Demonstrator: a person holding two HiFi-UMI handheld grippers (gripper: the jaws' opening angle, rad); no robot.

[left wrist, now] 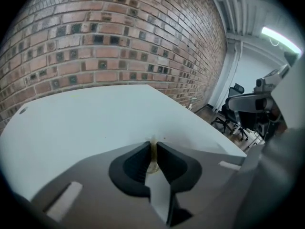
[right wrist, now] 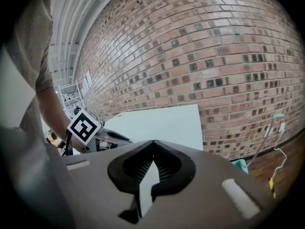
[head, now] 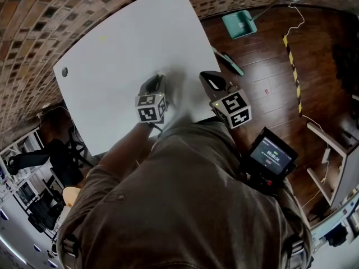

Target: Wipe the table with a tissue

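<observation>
The left hand-held gripper (left wrist: pixel 153 143) is pinching only a sliver of tissue (left wrist: pixel 153 159) between its clenched jaws, low over the table (left wrist: pixel 86 123), so dragging risks tearing it free, while the right hand-held gripper (right wrist: pixel 152 143) is hovering alongside, clenched on nothing.

one table (head: pixel 123 43), two tools (head: pixel 153 84) (head: pixel 212 80), one tissue (left wrist: pixel 153 152)

No words or numbers legible anywhere; small screen (head: pixel 271 156) right of the table (head: pixel 112 55) shows greenish characters, too small to read; cubes on the left gripper (head: pixel 153 84) and right gripper (head: pixel 212 82), at the table's near edge, carry black-and-white square code patterns only; black-yellow striped tape (head: pixel 291 66) on the floor right of the table, a warning marking without lettering.
</observation>
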